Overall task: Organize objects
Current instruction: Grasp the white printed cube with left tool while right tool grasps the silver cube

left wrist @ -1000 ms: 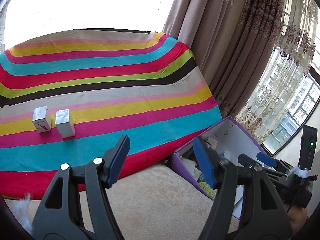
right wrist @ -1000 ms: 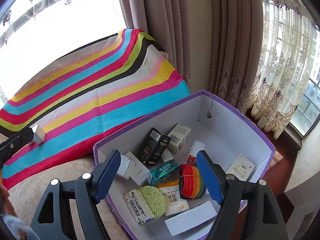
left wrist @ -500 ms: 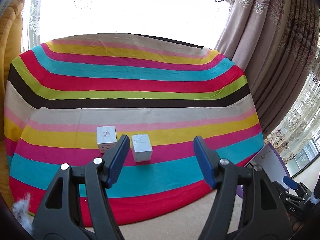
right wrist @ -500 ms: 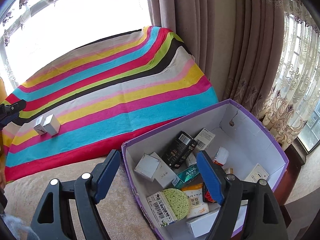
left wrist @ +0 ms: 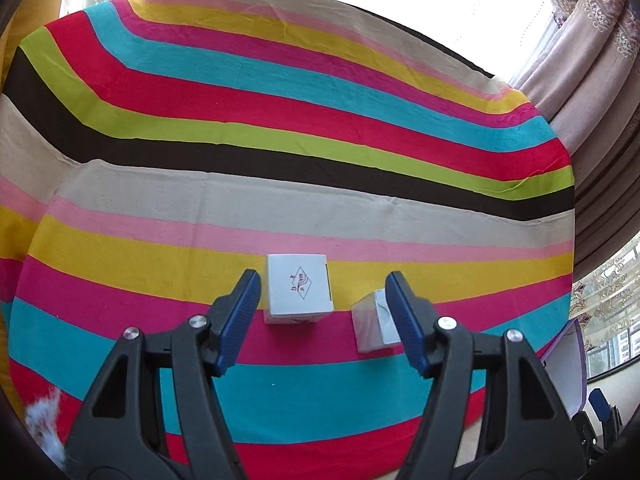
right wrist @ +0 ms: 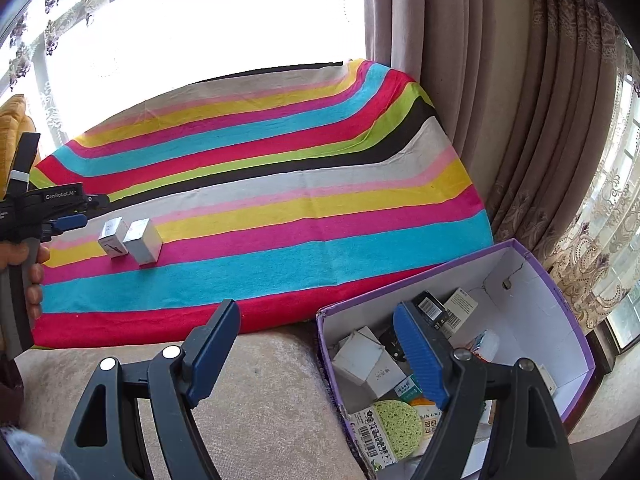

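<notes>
The left gripper [left wrist: 322, 320] hung with its jaws apart over the striped cloth [left wrist: 280, 152], nothing between the pads, having eased slightly narrower just then. Two small boxes sat on the cloth: the logo box [left wrist: 298, 294] just past the gap, at about twelve o'clock from the tips, and the plain box [left wrist: 374, 326] at two o'clock, partly hidden behind the right-hand finger. The two stood close together, perhaps touching in the right wrist view, though that could not be told for sure. The likeliest trouble was that finger coming down on the plain box, knocking it aside or pinching both at once. A light carton could also tip or skid on the soft cloth if only a corner was caught. The right gripper [right wrist: 316, 354] was likewise released and empty, straddling the near wall of the purple bin [right wrist: 568, 320], which sat at four o'clock from the boxes and was already crowded with packets. A careless drop there could land on its rim or bounce off the pile.
</notes>
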The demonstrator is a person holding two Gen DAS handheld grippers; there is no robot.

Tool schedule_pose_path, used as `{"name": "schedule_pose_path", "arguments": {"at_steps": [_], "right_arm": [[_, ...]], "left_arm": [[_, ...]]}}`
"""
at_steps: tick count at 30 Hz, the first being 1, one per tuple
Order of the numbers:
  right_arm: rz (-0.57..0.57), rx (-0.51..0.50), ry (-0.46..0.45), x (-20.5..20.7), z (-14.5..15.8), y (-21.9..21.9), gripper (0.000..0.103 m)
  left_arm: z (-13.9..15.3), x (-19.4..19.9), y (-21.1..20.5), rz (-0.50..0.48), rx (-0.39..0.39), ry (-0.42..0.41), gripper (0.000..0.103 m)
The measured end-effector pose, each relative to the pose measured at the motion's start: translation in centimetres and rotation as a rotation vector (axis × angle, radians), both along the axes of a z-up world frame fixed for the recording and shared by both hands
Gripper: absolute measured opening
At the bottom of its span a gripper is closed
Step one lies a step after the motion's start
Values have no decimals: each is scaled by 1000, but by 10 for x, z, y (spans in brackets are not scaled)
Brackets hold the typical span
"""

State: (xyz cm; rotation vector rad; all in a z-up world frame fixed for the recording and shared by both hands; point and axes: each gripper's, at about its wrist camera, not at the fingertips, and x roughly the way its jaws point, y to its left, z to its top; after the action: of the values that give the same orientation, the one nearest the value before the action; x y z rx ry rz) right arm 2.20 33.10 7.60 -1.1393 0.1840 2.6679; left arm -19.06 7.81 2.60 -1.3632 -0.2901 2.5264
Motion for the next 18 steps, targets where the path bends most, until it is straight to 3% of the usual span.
{"name": "schedule_pose_path", "arguments": {"at_steps": [5, 9, 18], "right_arm": [[64, 17, -3, -17, 3, -23, 80], [118, 21, -6, -33, 4, -43, 81], [223, 2, -27, -80, -3, -96, 82]], "left_arm": [[-22, -9, 3, -8, -20, -49, 63], [-34, -14, 5, -21, -36, -70, 49], [-24, 16, -19, 9, 41, 4, 46]]}}
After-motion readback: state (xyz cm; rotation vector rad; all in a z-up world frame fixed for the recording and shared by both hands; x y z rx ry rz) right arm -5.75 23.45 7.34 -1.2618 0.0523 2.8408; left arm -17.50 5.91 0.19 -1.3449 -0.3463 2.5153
